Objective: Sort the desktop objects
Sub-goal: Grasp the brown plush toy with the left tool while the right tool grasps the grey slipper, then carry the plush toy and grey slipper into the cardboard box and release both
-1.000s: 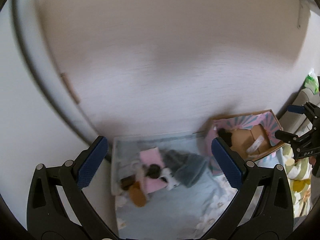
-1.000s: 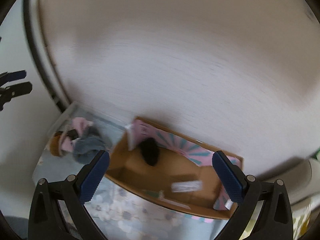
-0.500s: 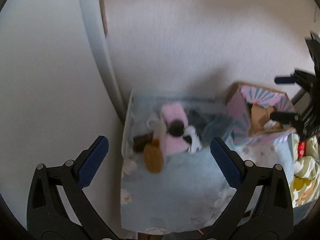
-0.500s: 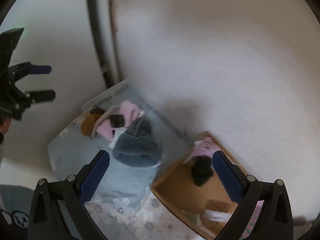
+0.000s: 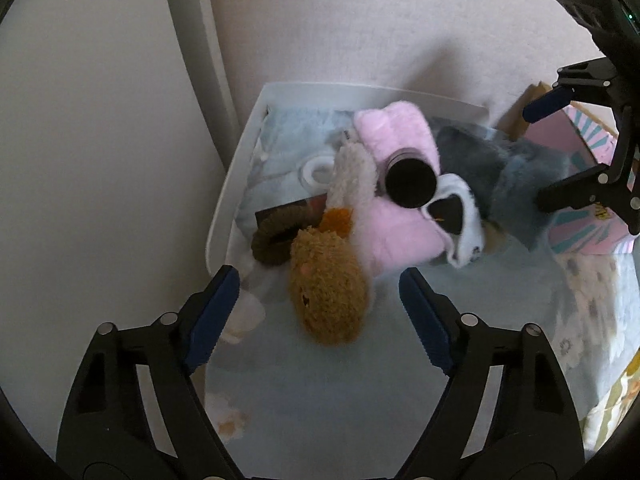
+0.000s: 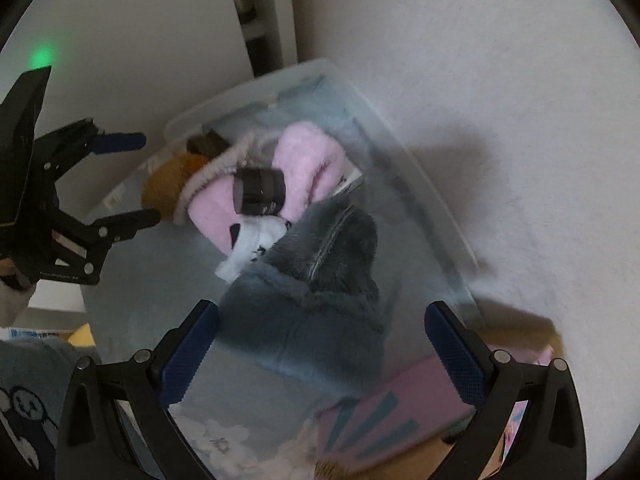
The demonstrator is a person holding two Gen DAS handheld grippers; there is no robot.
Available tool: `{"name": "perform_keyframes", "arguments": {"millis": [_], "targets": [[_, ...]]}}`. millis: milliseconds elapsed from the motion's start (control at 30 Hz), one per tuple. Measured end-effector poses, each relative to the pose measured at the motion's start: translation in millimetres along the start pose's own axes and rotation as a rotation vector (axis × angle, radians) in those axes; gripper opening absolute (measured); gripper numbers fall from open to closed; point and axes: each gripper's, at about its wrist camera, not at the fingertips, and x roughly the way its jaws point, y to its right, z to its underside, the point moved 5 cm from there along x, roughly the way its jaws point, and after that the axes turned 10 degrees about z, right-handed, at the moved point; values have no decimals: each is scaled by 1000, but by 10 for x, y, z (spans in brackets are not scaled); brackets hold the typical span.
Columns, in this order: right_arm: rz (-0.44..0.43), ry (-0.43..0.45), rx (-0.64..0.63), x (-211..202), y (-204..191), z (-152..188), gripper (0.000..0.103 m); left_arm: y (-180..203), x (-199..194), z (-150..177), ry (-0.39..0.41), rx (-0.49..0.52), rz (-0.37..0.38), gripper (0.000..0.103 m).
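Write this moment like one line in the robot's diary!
left gripper: open, above brown plush | right gripper: open, above grey fluffy item | nothing held | pile unsorted

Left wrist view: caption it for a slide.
Open left claw hovers over a brown plush toy beside pink fleece.

Fluffy brown plush toy, fuzzy pink slipper, shaggy grey fleece, matt black jar lid, printed cardboard box.
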Motion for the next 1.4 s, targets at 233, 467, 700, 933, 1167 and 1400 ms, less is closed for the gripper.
{"name": "perform_keyframes", "arguments": {"millis": [233,467,700,933,1167,1400], "targets": [[-70,-60,7,220,42,-9,103,-8,175,21,-23,8,28,74],[-166,-90,69,289,63,23,86,-35,252,87,-47,-11,99,41],[-206,-86,124,251,88,50,52,-78,166,141,-29,-39,133,32],[-169,-62,146,144,106,78,36,-99,52,158,-11,-41,139,31],[-156,-38,167,39,195,5,36,-36,-131,146,15,-32,146,31],[-139,5,177,-218,116,-31,36,40,-358,2,42,-12,146,31]]}}
